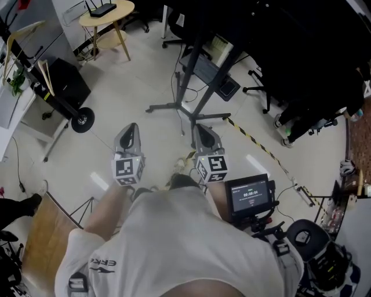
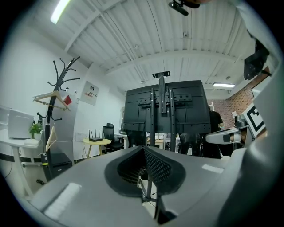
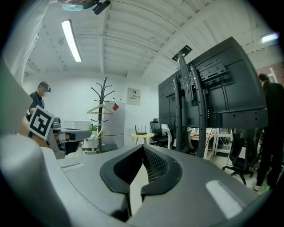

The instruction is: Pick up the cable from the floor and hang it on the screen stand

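The black screen stand (image 1: pixel 194 69) rises ahead of me, its legs spread on the pale floor and a big dark screen (image 1: pixel 278 35) on it. Both gripper views show its back: stand (image 2: pixel 162 106), stand (image 3: pixel 199 102). A thin dark cable (image 1: pixel 179 116) trails on the floor by the stand's base. My left gripper (image 1: pixel 130 126) and right gripper (image 1: pixel 202 127) are held side by side, level, pointing at the stand. The left gripper (image 2: pixel 143 149) has its jaws closed together with nothing between them. The right gripper (image 3: pixel 143 147) is likewise shut and holds nothing.
A round wooden table (image 1: pixel 107 14) with a router stands far left, beside a hand truck wheel (image 1: pixel 82 119). Yellow-black tape (image 1: pixel 255 142) crosses the floor on the right. Office chairs (image 1: pixel 261 87) sit behind the stand. A coat rack (image 2: pixel 62 84) stands left. Another person (image 3: pixel 42 91) is nearby.
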The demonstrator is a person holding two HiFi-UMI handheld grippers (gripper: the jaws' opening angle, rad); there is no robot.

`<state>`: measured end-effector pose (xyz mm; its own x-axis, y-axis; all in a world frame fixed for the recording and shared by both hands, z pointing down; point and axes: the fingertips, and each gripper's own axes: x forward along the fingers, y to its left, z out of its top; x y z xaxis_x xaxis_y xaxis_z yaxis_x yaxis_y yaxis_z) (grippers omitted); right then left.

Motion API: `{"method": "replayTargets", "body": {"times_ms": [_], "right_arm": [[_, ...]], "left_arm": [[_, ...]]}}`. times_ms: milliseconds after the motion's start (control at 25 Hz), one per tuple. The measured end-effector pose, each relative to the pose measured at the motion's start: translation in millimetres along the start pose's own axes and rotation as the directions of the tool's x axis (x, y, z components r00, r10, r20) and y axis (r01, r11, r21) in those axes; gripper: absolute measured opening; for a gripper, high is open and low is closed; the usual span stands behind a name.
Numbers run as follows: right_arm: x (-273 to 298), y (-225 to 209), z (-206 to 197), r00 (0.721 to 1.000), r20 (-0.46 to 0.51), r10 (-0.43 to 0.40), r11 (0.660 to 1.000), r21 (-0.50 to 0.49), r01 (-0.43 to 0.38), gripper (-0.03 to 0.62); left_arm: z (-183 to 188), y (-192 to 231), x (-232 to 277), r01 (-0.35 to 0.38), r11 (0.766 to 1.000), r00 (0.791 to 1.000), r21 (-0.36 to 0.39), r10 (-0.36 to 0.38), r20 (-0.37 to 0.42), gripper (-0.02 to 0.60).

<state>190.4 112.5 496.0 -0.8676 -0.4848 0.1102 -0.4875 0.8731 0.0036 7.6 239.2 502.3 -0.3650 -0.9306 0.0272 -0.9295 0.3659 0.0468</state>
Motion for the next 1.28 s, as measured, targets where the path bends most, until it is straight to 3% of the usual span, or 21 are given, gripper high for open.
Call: {"method": "replayTargets", "body": {"times_ms": [240, 600, 1000, 1280], "right_arm": [[72, -33, 6, 1.000, 0.021, 0.020, 1.000, 0.009, -0.020, 0.014], [176, -124, 33, 0.998, 0.046, 0.041, 0.999, 0.007, -0.041, 0.014], [245, -190, 37, 0.999, 0.029, 0.043, 0.999, 0.014, -0.044, 0.014], [296, -205, 46, 1.000, 0.025, -0.008, 1.000, 0.009, 0.007, 0.014]], "left_arm": [[-2, 15, 75, -0.016, 1.000, 1.000, 0.015, 0.016, -0.004, 0.002], [22, 6, 239, -0.019, 0.997, 1.000, 0.072, 0.018, 0.005, 0.003], [21, -16, 365, 0.020, 0.995, 1.000, 0.093, -0.019, -0.012, 0.003], [23, -5, 440, 0.103, 0.988, 0.995, 0.112, -0.102, -0.019, 0.003]]}}
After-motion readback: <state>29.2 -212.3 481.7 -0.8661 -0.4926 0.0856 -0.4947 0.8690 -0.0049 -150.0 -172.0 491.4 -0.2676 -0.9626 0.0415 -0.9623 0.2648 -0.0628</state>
